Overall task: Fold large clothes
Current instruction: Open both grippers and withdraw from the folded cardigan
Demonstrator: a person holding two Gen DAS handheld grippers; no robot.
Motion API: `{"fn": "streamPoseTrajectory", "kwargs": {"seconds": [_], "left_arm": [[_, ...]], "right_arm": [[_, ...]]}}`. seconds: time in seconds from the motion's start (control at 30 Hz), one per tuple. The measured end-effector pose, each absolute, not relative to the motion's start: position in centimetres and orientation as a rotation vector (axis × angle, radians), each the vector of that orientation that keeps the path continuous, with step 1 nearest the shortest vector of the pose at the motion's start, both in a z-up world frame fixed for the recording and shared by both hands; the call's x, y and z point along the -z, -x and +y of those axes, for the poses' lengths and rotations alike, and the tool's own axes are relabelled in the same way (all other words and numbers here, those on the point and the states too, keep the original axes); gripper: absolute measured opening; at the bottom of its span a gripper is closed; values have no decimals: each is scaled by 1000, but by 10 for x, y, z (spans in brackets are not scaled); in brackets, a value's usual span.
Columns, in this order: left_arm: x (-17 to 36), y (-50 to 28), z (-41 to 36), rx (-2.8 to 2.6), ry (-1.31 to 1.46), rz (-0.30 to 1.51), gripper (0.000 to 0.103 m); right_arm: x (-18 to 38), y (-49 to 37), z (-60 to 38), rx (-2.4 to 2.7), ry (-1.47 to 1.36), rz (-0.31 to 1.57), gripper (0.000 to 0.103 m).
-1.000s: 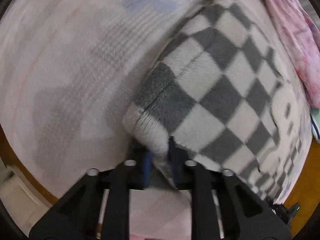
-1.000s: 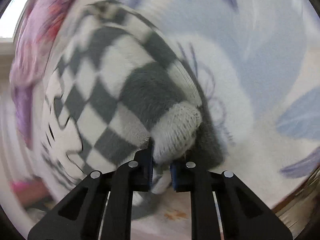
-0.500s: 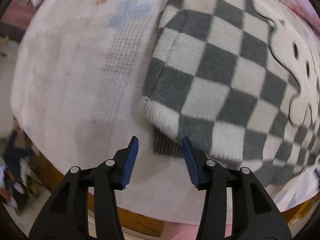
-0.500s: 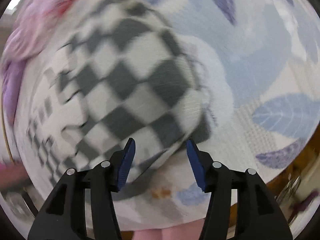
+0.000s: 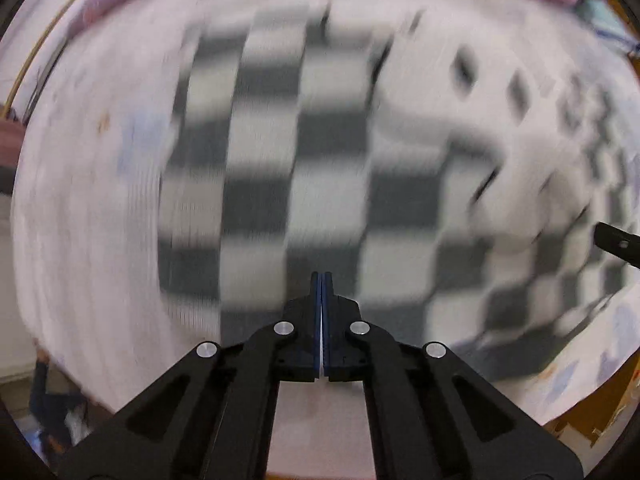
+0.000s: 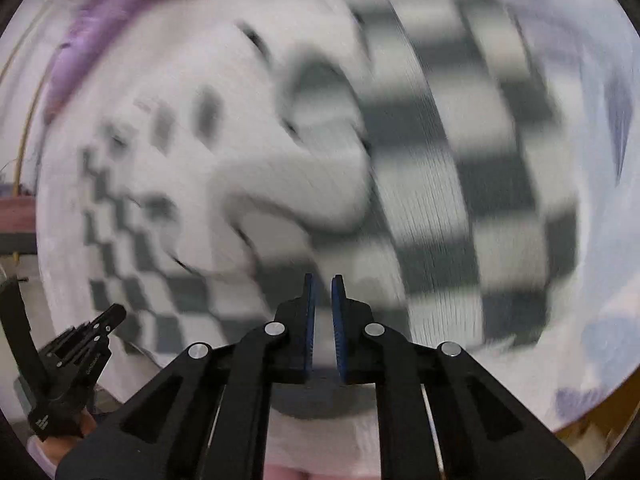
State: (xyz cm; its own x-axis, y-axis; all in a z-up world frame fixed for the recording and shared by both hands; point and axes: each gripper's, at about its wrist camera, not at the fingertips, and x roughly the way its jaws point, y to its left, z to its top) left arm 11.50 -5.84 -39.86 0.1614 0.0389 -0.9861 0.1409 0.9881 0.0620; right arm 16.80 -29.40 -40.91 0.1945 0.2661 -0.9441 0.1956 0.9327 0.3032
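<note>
Both views are pretty smeared with motion blur, but the grey-and-white checkered fleece garment [image 5: 304, 152] clearly fills the middle of each frame, lying spread on a pale bedspread [image 5: 80, 208] with faint blue leaf prints. In the left wrist view the left gripper [image 5: 321, 280] sits at the bottom centre, its blue pads pressed together with nothing between them after just closing. In the right wrist view the right gripper [image 6: 322, 282] is also at the bottom centre, its jaws just closed down to a thin gap, no cloth in it. A big white cartoon patch on the fleece shows centre-left there. Pink and purple fabric [image 6: 92, 28] is bunched along the upper left edge.
</note>
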Motion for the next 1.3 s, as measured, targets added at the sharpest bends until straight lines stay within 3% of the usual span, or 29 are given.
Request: {"fn": "streamPoseTrajectory", "kwargs": {"seconds": [0.2,0.37,0.57,0.73,0.77,0.83,0.87,0.9,0.97,1.03,1.07,1.3], "left_arm": [[400,-193,-96,128,-92,1203,0],[433,-182,-114,110,-183,1136,0],[444,-87,-84,126,-290,1202,0],[448,-51,-70,119,-229,1386,0],[448,-48,-71,120,-252,1405,0],[446,-49,-73,124,-277,1422,0],[447,-50,-74,125,-278,1431,1],[446,-53,-74,126,-276,1433,4],[443,-59,-71,102,-274,1438,16],[437,-68,-68,111,-230,1443,41],[435,-71,-66,128,-205,1444,46],[417,-80,-71,131,-196,1430,47]], "right_arm": [[411,-241,-289,-63,-371,1143,11],[462,-203,-292,-54,-402,1147,9],[475,-116,-285,-59,-471,1365,9],[481,-65,-282,-86,-464,1518,9],[479,-66,-285,-96,-479,1552,11],[476,-76,-293,-121,-563,1605,27],[470,-85,-299,-123,-595,1611,53],[463,-94,-304,-116,-590,1603,72],[438,-112,-317,-100,-496,1537,85],[421,-117,-332,-63,-411,1490,89],[415,-124,-344,-42,-394,1472,89],[417,-159,-440,119,-393,1354,89]]}}
